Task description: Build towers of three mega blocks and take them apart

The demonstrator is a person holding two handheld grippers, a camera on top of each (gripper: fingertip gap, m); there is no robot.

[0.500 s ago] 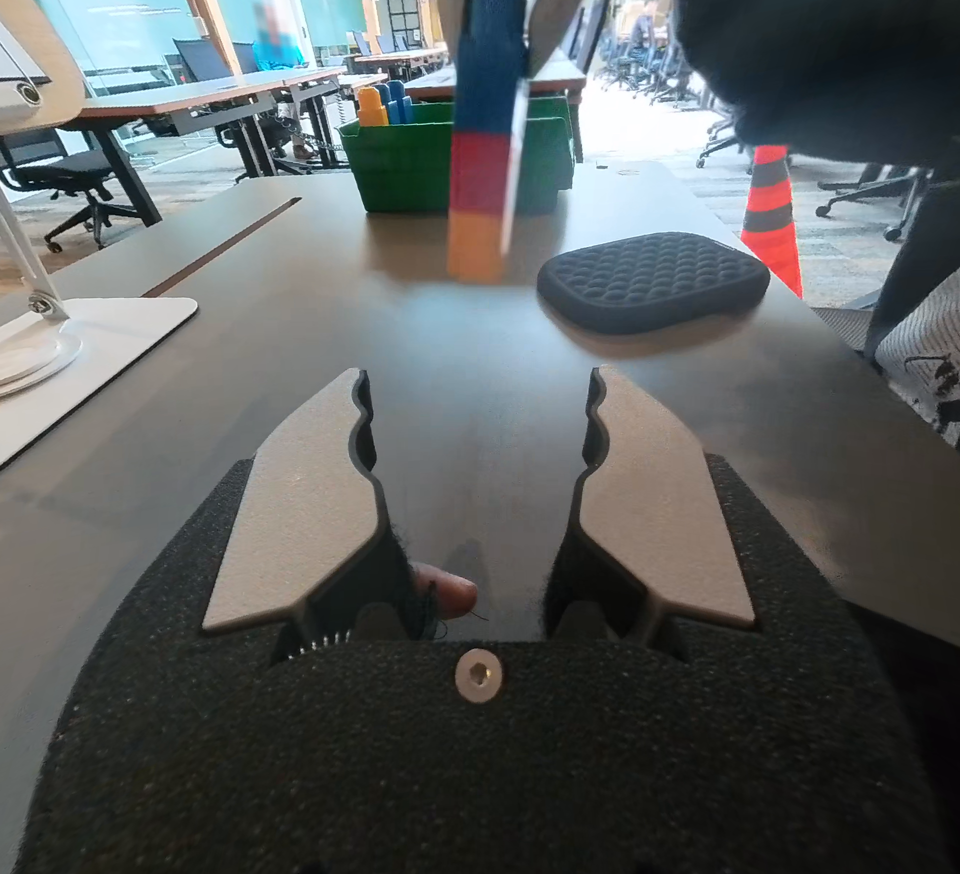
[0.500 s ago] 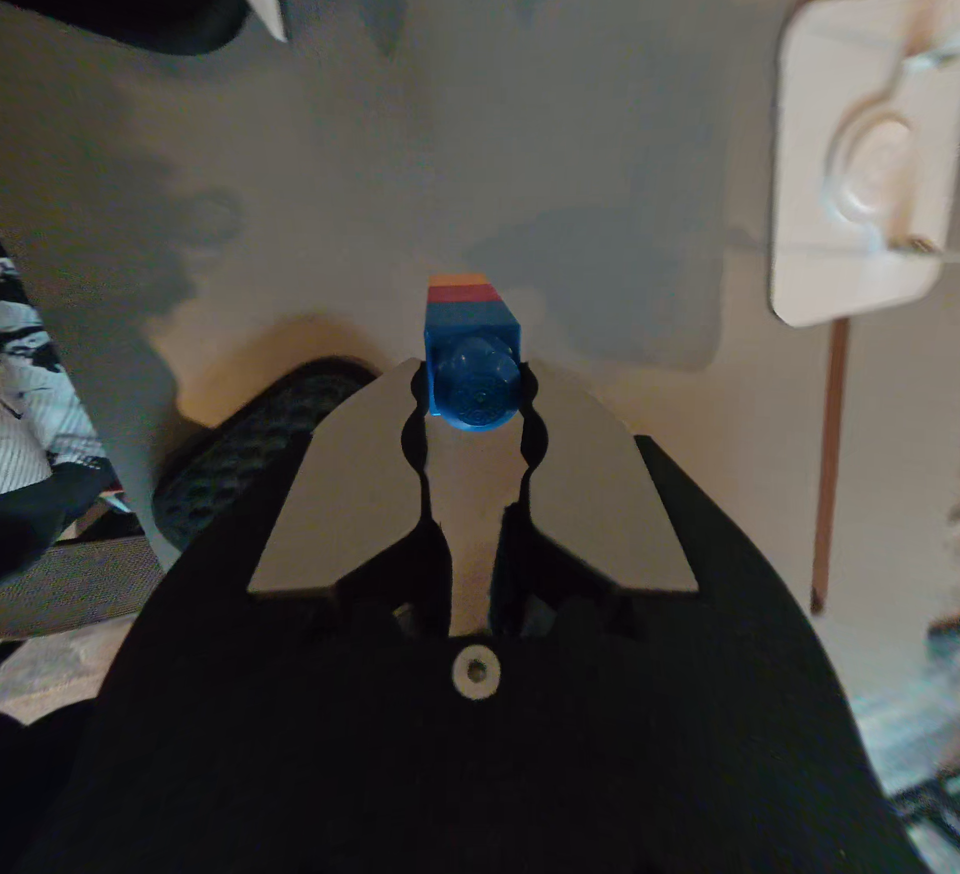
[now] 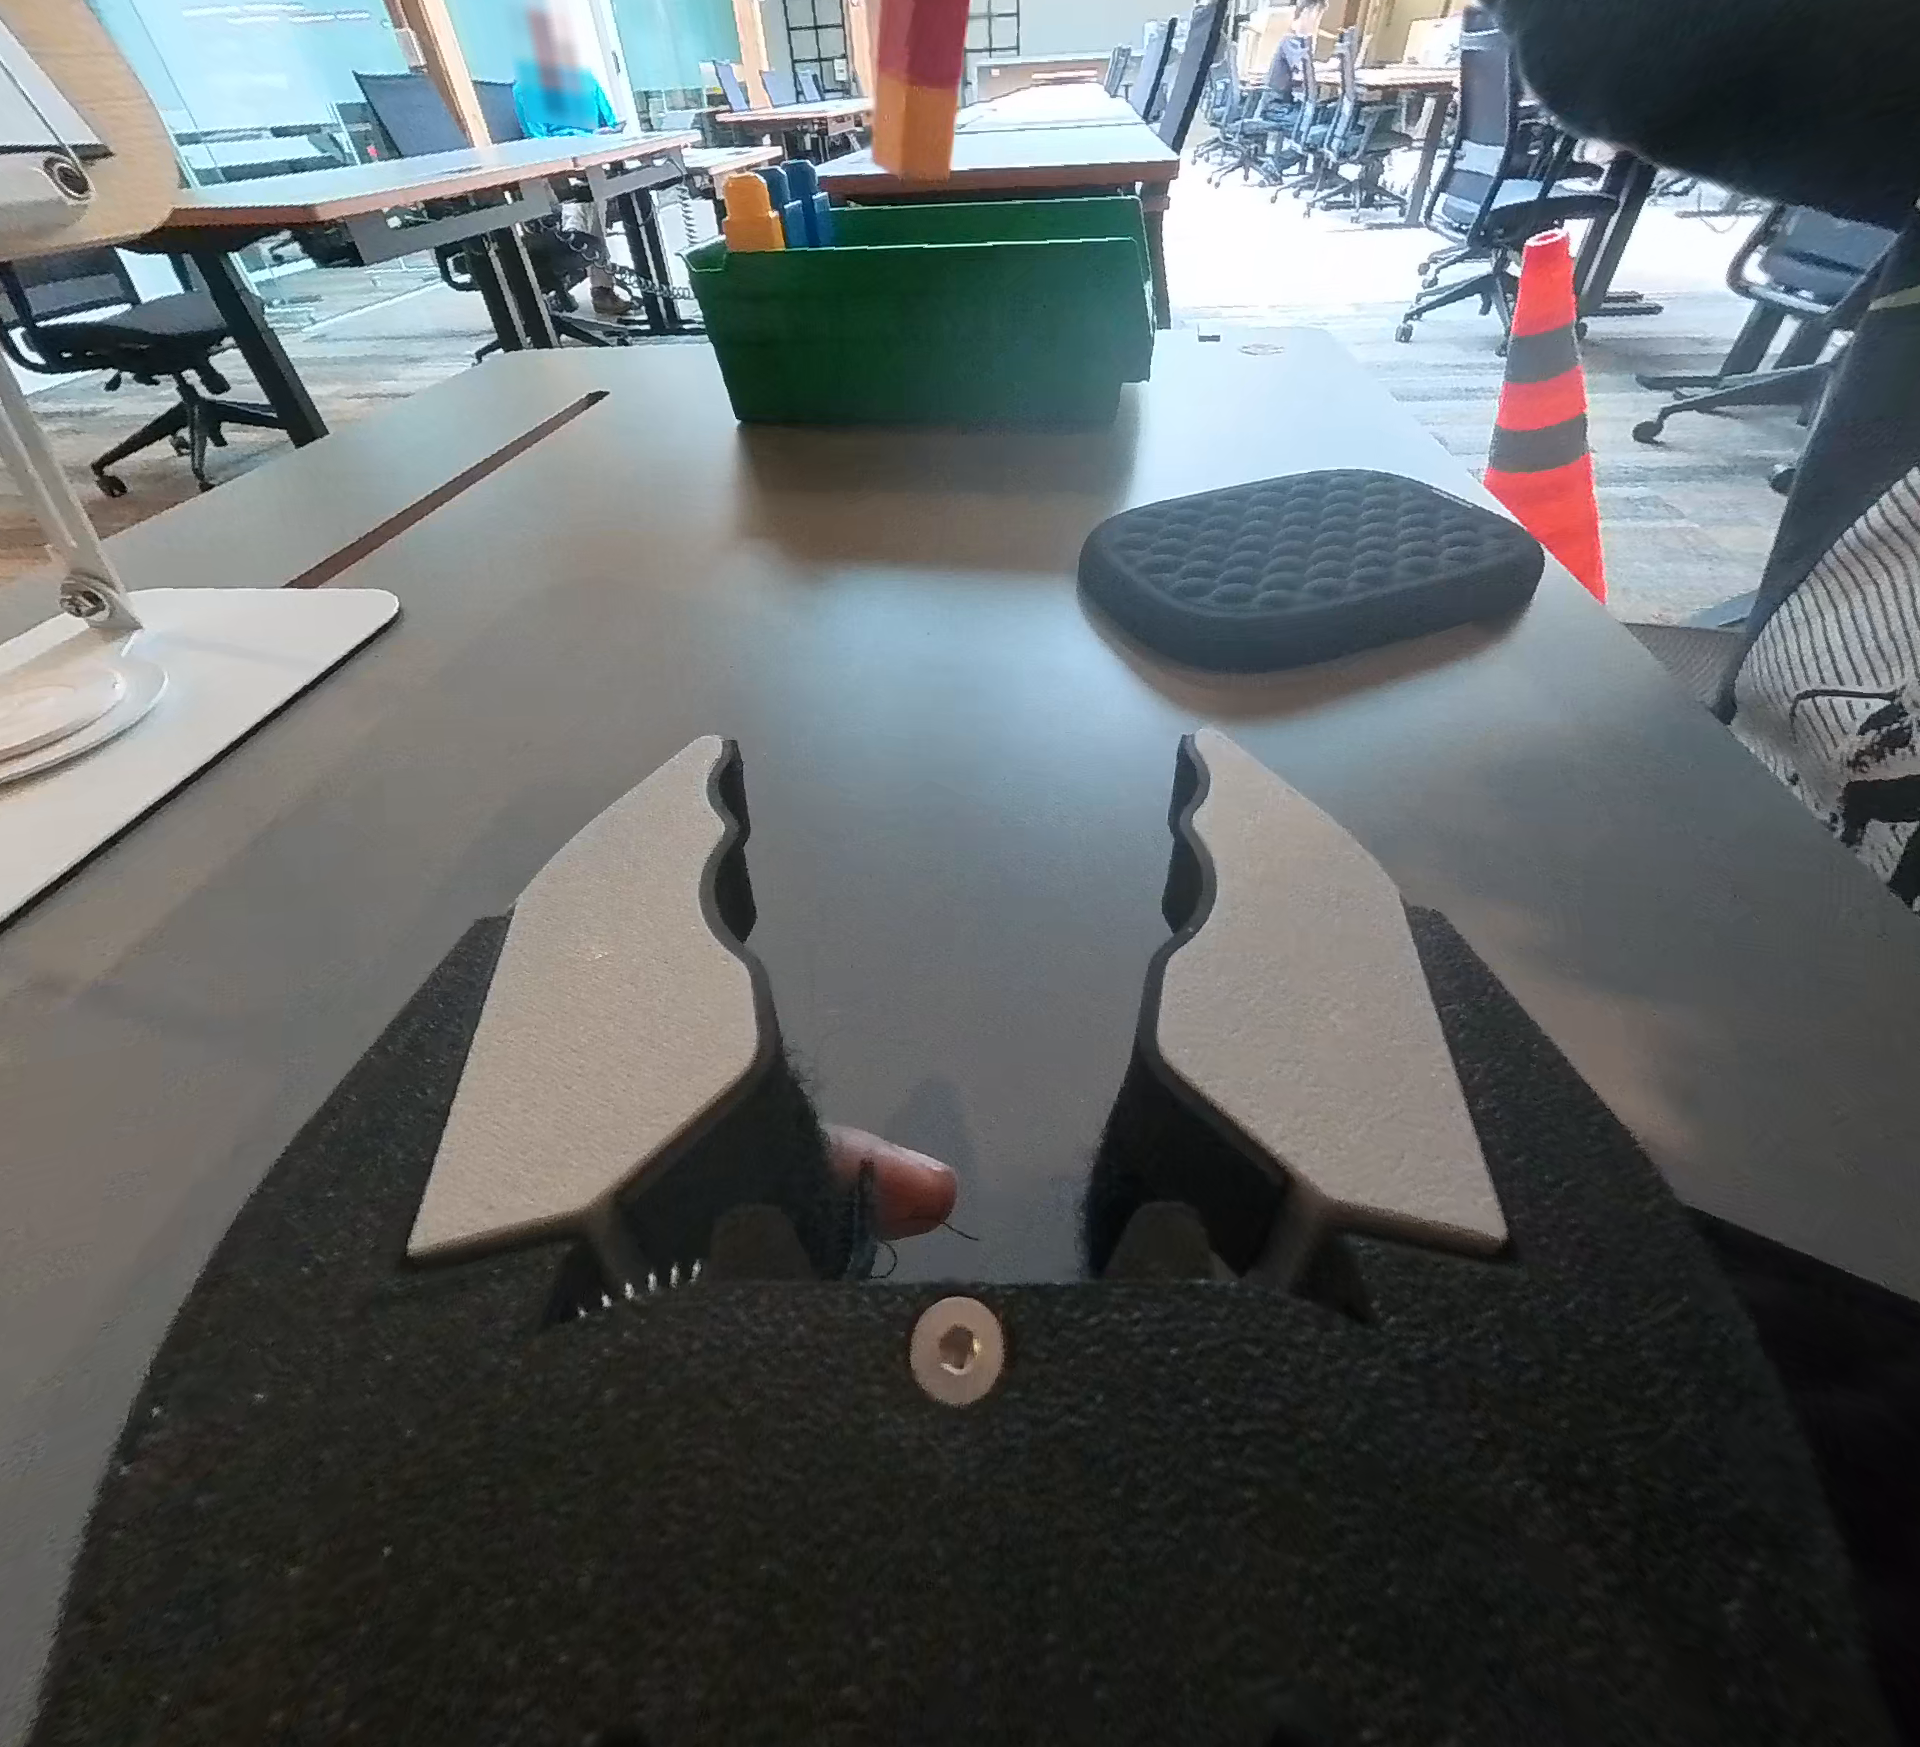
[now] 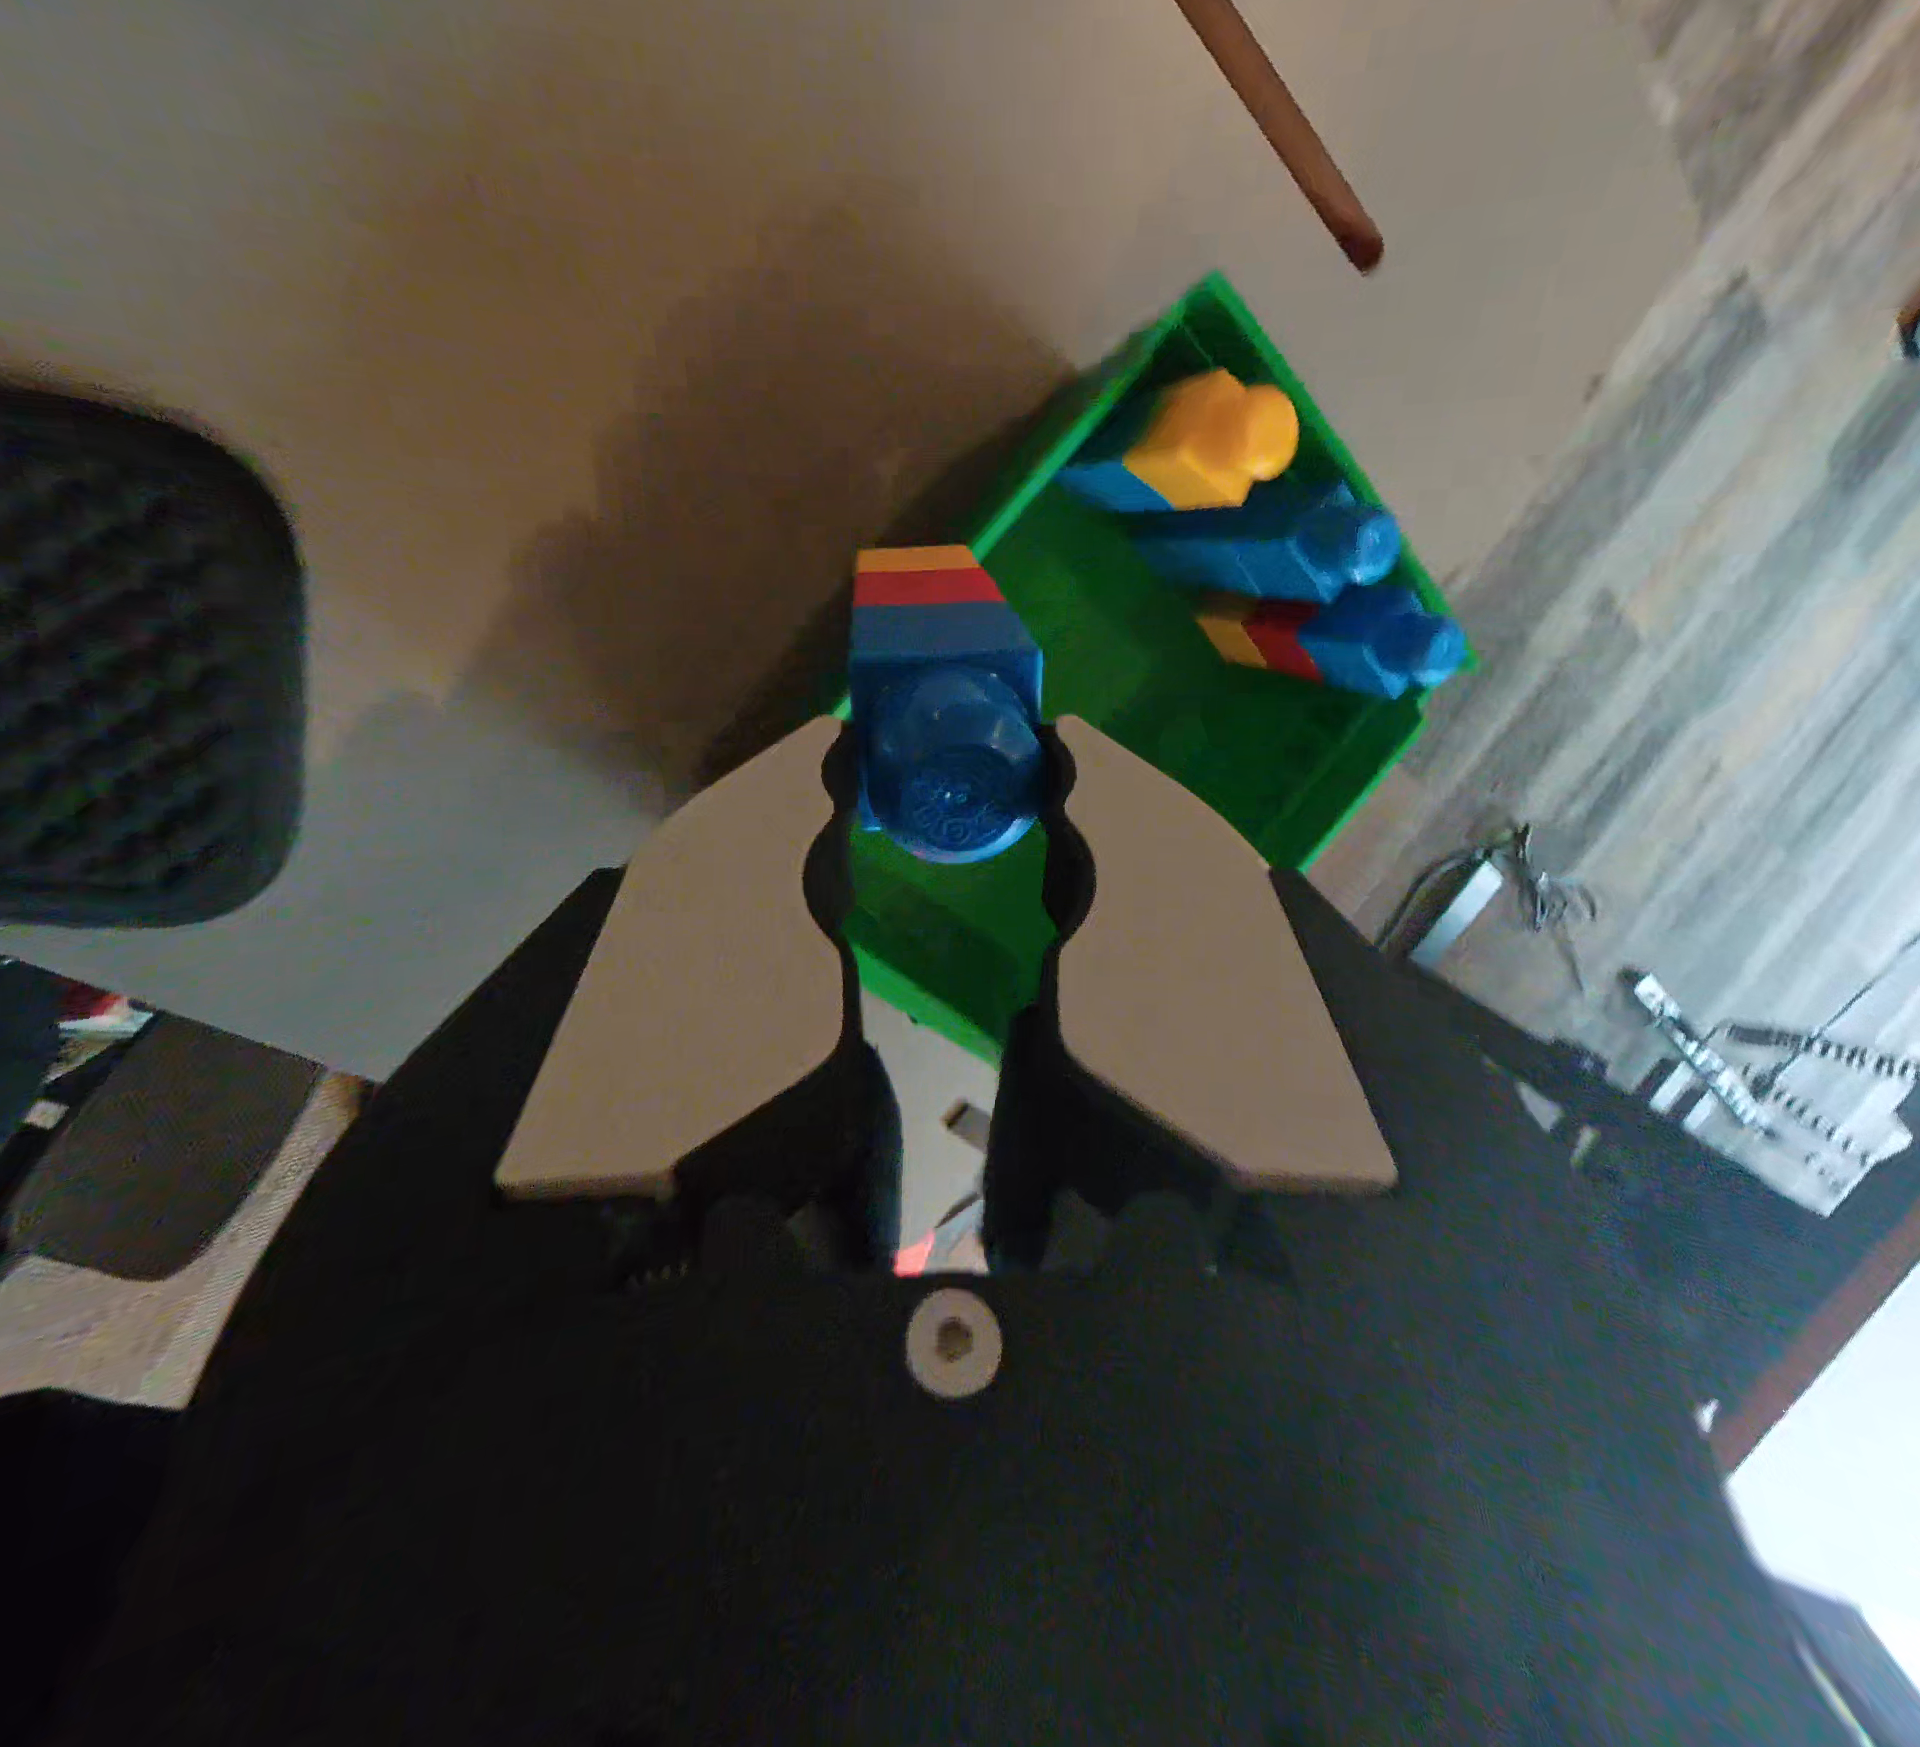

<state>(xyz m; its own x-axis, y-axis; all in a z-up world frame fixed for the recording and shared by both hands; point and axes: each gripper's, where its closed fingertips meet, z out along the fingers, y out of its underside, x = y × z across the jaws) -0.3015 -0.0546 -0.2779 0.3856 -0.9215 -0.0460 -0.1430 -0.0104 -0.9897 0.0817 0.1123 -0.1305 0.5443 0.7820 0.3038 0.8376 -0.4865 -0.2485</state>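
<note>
Left wrist view: left gripper (image 3: 956, 850) low over the dark surface (image 3: 935, 617), jaws wide apart and empty; three-block tower (image 3: 920, 24), blue over red over orange, hung upper centre above the green bin (image 3: 925, 347). Right wrist view: right gripper (image 4: 948, 788), jaws clamped on the tower (image 4: 940, 658) by its blue top block, held it over the bin's (image 4: 1340, 767) near corner, finished towers (image 4: 1288, 554) lying inside. Step judged: stowing a completed tower; next move called for lowering it inside before release.
</note>
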